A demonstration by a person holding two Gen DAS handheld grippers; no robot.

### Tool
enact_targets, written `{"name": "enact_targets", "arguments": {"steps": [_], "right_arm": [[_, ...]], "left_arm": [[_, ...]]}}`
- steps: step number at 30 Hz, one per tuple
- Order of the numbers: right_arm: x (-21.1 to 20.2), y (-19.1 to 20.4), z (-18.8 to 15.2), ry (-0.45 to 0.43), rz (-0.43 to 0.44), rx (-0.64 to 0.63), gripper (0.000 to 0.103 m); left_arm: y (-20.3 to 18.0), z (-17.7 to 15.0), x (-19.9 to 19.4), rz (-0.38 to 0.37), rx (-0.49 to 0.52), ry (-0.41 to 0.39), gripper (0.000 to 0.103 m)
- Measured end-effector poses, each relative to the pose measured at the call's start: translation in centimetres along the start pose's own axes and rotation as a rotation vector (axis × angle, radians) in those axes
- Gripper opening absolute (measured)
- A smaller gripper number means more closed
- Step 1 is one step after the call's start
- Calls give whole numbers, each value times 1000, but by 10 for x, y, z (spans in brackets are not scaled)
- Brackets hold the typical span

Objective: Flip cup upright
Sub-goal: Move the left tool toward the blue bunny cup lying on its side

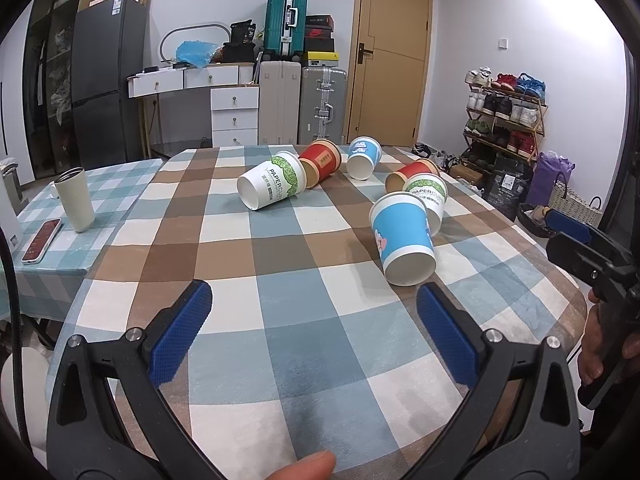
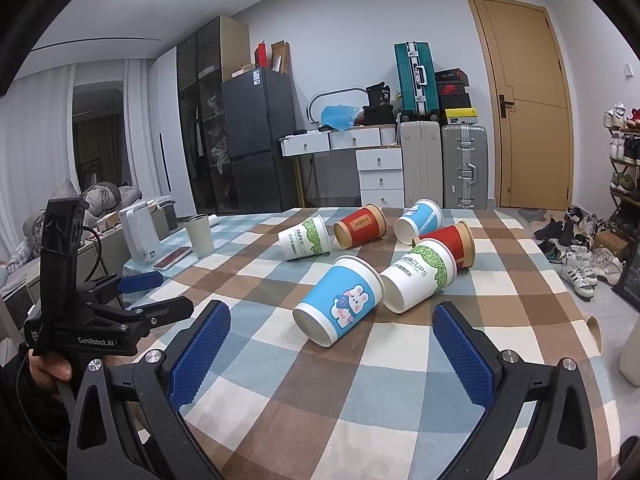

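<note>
— Where's the nearest blue cup [image 2: 340, 304]?
— On its side mid-table, just ahead of the right gripper [image 2: 332, 344], whose jaws gape, empty
— And the left gripper [image 1: 316, 320]?
— Spread wide too, near the table's front edge [image 1: 280, 432]

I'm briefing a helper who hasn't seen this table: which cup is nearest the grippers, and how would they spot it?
On the checked tablecloth six paper cups lie tipped over. The nearest blue cup lies at the front of the group, its mouth facing the grippers. It alone shows a cartoon rabbit; the white cup beside it has green leaf print.
</note>
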State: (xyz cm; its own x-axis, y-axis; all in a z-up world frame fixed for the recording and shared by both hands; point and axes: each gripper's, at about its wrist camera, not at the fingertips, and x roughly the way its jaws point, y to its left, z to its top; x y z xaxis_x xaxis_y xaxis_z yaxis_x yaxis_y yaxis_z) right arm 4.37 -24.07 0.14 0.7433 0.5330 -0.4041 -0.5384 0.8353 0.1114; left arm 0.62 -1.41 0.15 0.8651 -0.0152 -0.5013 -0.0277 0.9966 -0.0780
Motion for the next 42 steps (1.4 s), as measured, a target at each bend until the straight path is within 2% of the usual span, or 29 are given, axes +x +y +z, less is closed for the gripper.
{"name": "enact_targets", "arguments": {"steps": [16,17,24,25,42], "right_arm": [[4,-5,0,18,-15,20,103],[4,-6,0,18,-15,22,103],[4,-6,1,22,-22,17,103],[4,-6,1,20,-23,17,103],[0,-11,2,11,-42,27,103]], "left_arm": [[-22,-2,5,3,3,6,102],[-7,1,7,-4,11,13,102],[-19,6,10,-13,19,8,102],[-6,4,5,-15,15,5,102],[-7,7,8,-22,15,5,102]]}}
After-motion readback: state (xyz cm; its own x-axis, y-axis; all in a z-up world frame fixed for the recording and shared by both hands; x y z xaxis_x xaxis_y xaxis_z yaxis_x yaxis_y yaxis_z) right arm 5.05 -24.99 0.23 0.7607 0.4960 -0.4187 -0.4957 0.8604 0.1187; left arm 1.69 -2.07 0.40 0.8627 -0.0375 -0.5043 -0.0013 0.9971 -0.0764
